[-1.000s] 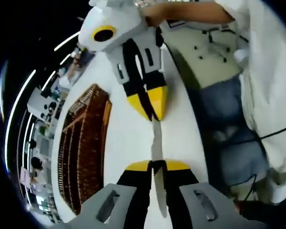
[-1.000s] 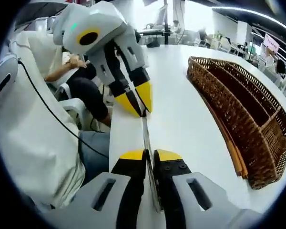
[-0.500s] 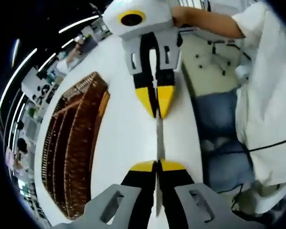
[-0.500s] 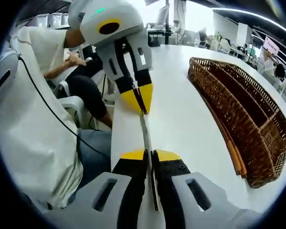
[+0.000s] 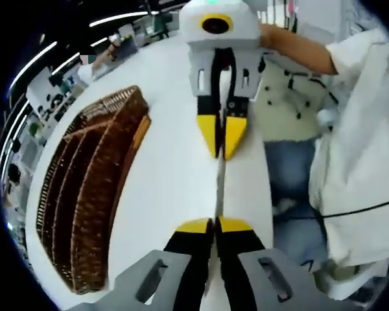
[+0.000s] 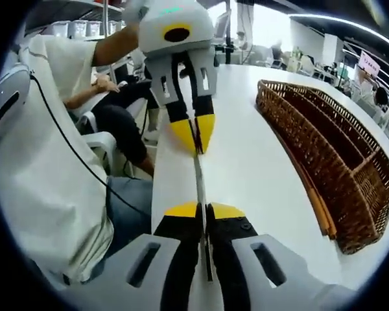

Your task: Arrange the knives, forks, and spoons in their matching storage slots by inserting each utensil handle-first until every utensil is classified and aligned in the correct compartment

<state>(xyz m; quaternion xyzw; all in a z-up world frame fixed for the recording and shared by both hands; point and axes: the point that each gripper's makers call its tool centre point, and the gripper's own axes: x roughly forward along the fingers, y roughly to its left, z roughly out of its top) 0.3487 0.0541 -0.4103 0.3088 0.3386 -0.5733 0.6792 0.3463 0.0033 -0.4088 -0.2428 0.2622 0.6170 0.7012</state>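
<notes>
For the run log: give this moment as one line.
stage: two-gripper hold | left gripper: shut on knife | right gripper: shut on knife | wicker organizer: on white table, apart

basket (image 5: 91, 194): brown wicker | table (image 5: 168, 168): white | knife (image 5: 218, 188): silver

**White table, wicker tray on it**

White table (image 5: 175, 175) (image 6: 253, 162), smooth top, long, running away from both cameras. One brown wicker tray (image 5: 91, 194) (image 6: 330, 162) lies flat on it, set lengthwise, divided into long narrow slots. In the left gripper view the tray sits toward the table's left side; in the right gripper view, toward its right. Tray contents cannot be made out.
</notes>
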